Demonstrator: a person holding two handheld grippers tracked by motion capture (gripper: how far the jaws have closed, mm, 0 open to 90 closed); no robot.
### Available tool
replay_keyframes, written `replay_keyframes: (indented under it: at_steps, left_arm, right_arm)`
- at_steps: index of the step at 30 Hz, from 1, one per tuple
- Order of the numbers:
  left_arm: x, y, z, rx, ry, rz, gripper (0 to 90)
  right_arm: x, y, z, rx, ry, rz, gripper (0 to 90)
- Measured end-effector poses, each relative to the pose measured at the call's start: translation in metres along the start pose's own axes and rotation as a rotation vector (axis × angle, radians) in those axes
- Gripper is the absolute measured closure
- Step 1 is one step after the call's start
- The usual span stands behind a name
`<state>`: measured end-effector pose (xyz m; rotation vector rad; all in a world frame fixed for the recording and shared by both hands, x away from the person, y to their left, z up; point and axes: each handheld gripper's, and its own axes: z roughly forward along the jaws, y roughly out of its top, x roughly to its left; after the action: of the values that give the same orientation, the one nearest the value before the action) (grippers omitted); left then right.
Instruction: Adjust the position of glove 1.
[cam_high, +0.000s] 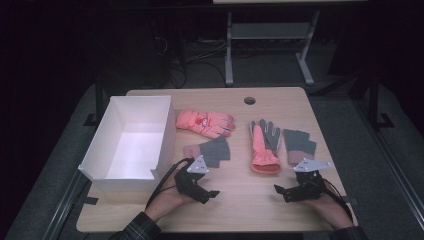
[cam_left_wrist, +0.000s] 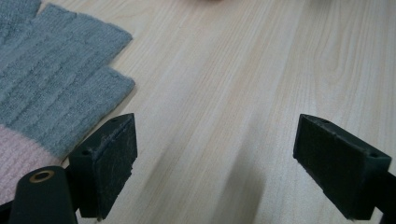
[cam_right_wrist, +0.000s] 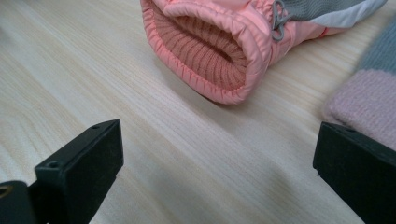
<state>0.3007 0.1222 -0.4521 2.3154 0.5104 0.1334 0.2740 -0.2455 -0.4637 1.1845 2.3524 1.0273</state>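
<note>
High view: four gloves lie across the wooden table (cam_high: 235, 200), with a white box (cam_high: 131, 142) at its left side. The left gripper (cam_high: 207, 194) rests low on the table just in front of the grey knit glove (cam_high: 209, 151), which lies crosswise, pink cuff toward the box and finger stubs toward the middle; this gripper is clearly the nearer one to it. The right gripper (cam_high: 281, 190) sits in front of the orange ski glove (cam_high: 263, 146), whose long axis runs away from the person, cuff nearest. A second knit glove (cam_high: 299, 145) lies just to its right, and another orange glove (cam_high: 206, 122) lies farther back beside the box. Both hands hold their tools level, jaws pointing inward toward each other. Left gripper view: the jaws stand wide apart with nothing between them, only bare wood; the grey glove (cam_left_wrist: 56, 79) lies ahead and to the left, its edge just beside the left jaw. Right gripper view: the jaws are likewise spread and empty; the ski glove's open cuff (cam_right_wrist: 210, 56) faces the camera, ahead and slightly right, apart from both jaws, with the knit glove's pink cuff (cam_right_wrist: 364, 107) near the right jaw.
</note>
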Motion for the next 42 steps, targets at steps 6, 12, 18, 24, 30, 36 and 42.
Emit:
replay_keyframes:
  at_steps: [6, 12, 18, 24, 30, 36, 42]
  left_arm:
    - [0.001, 0.002, 0.0, 0.006, -0.001, -0.014, 14.0]
    - [0.007, 0.01, -0.004, -0.004, 0.03, -0.012, 34.6]
    - [0.011, 0.016, -0.003, 0.012, 0.052, -0.047, 60.1]
    - [0.018, 0.025, 0.0, 0.045, 0.064, -0.094, 82.1]
    - [0.025, 0.032, 0.003, 0.064, 0.085, -0.095, 89.5]
    - [0.037, 0.039, 0.011, 0.07, 0.143, -0.106, 89.6]
    - [0.05, 0.042, 0.021, 0.077, 0.173, -0.132, 89.6]
  right_arm:
    - [0.0, 0.001, -0.002, -0.011, 0.017, 0.002, 1.5]
    - [0.002, 0.004, -0.004, -0.021, 0.023, 0.002, 1.5]
    - [0.003, 0.005, -0.004, -0.014, 0.027, 0.01, 1.7]
    - [0.0, 0.005, -0.003, -0.003, 0.031, 0.017, 1.7]
    - [0.001, 0.004, -0.003, 0.015, 0.038, 0.021, 1.7]
    - [0.0, 0.004, -0.001, 0.021, 0.038, 0.026, 1.7]
    - [-0.001, 0.003, -0.001, 0.02, 0.038, 0.027, 1.8]
